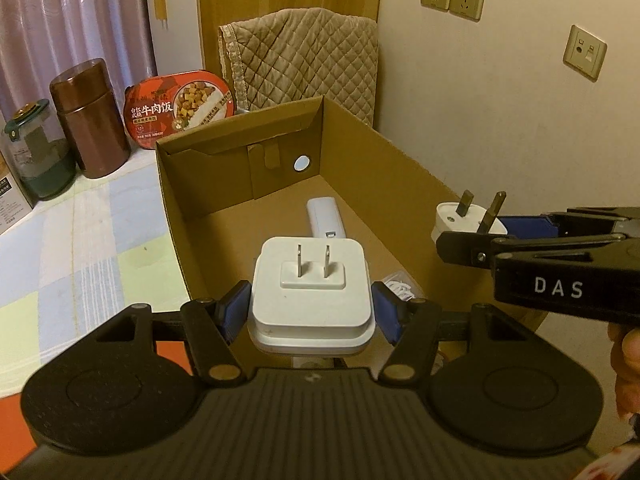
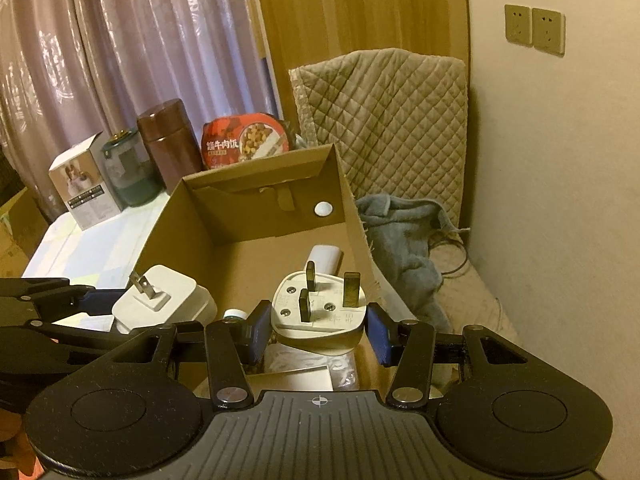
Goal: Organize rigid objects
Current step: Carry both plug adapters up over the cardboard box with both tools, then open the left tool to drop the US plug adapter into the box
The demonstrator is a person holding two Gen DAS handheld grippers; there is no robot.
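My left gripper (image 1: 311, 312) is shut on a white square two-prong charger (image 1: 311, 300), held above the near end of an open cardboard box (image 1: 176, 216). My right gripper (image 2: 318, 330) is shut on a white three-pin plug adapter (image 2: 320, 312), also held over the box (image 2: 192, 216). The adapter (image 1: 466, 220) and right gripper show at the right of the left wrist view; the charger (image 2: 164, 300) shows at the left of the right wrist view. A white oblong device (image 1: 325, 218) lies on the box floor.
Behind the box stand a brown canister (image 1: 90, 120), a green-lidded jar (image 1: 36, 152), a red meal bowl (image 1: 180, 106) and a white carton (image 2: 86, 186). A quilted chair (image 2: 384, 120) with a grey cloth (image 2: 404, 248) is at the right by the wall.
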